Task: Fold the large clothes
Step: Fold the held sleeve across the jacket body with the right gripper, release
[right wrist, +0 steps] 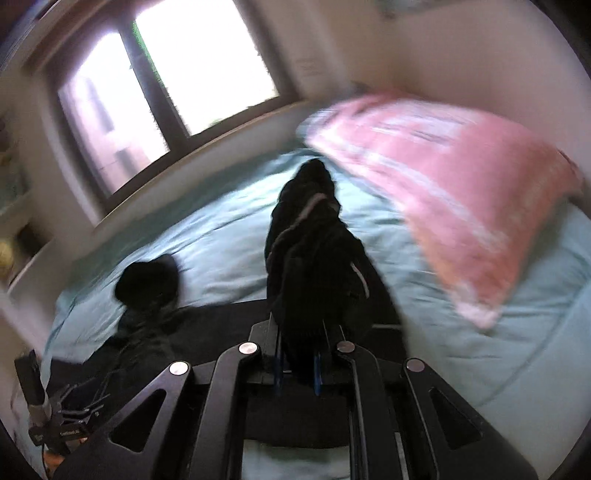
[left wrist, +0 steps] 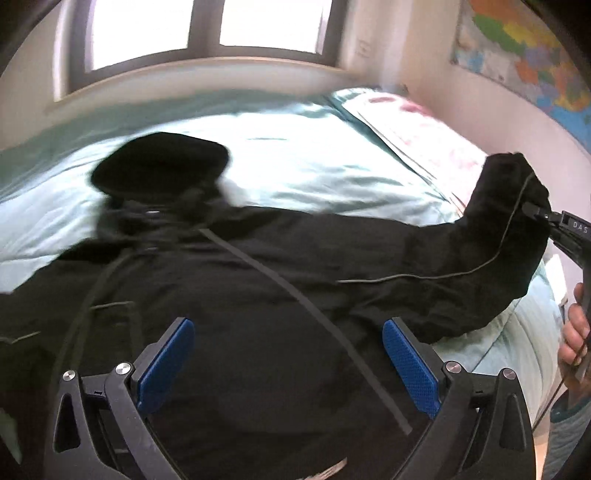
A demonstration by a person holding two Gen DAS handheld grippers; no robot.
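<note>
Large black hooded jacket (left wrist: 258,295) lies spread on a pale teal bed cover (left wrist: 314,166), hood (left wrist: 159,170) toward the window (left wrist: 207,33), long axis running window-ward. Its sleeve (left wrist: 495,236) stretches out w/ cuff raised near a pink pillow (right wrist: 443,184). Right gripper (right wrist: 297,373) is clamped on that cuff. Left gripper (left wrist: 288,369) hangs above the jacket body, jaws wide apart, holding nothing.

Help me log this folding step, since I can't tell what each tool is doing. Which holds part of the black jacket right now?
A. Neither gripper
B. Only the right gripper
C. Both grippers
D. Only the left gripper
B: the right gripper is shut on the black jacket's sleeve, lifted off the bed, while the left gripper hovers open over the jacket body.
</note>
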